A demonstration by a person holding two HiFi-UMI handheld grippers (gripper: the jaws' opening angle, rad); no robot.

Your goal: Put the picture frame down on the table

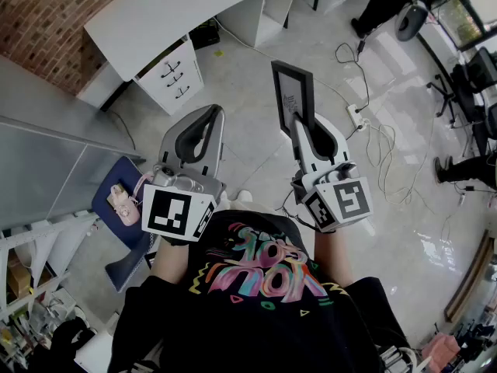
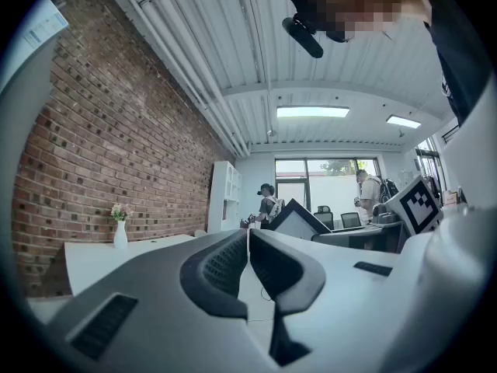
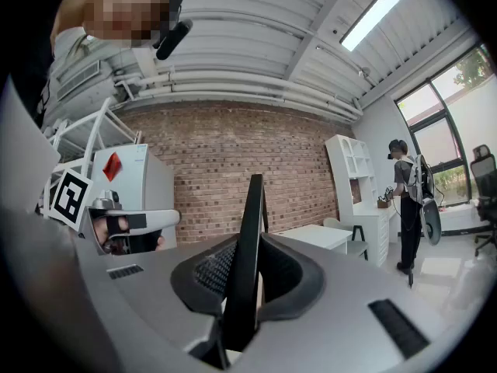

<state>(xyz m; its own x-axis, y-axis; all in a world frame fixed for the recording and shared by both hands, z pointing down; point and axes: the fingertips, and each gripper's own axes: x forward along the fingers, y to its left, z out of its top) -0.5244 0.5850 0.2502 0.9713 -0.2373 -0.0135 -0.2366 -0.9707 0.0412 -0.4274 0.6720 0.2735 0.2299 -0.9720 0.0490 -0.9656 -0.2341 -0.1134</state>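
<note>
The right gripper (image 1: 304,127) pinches the black picture frame (image 1: 293,90) between its 2 jaws, holding it in the air over the floor, well apart from the white table (image 1: 178,10). The left gripper (image 1: 208,116) is pressed together, holding nothing.

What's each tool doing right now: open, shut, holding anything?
Left tool: shut, nothing between its jaws.
Right tool: shut on the frame, held edge-on and upright.
</note>
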